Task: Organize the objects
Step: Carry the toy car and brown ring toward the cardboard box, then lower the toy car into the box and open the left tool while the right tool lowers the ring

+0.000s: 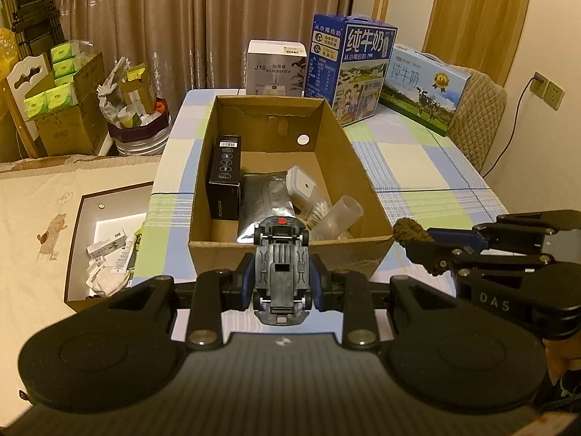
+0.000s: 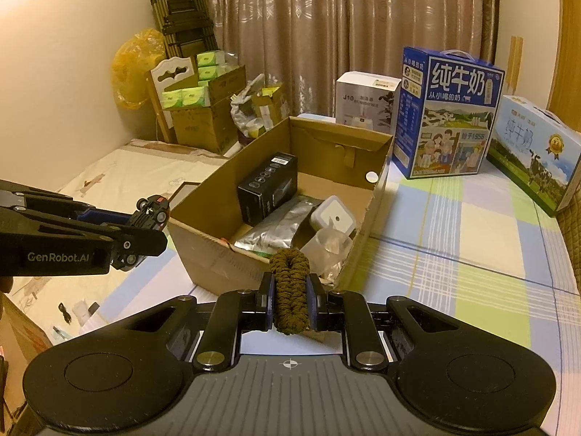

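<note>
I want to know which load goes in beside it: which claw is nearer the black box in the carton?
Left. The left claw, shut on the toy car, hangs at the carton's near wall, on the black box's side. The right claw, shut on the brown scrunchie, is off the opposite near corner.

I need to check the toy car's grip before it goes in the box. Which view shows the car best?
The left wrist view: the toy car sits centred, underside up, clamped between the left gripper pads, in front of the cardboard box. The right wrist view catches only its nose and a wheel at the far left.
</note>
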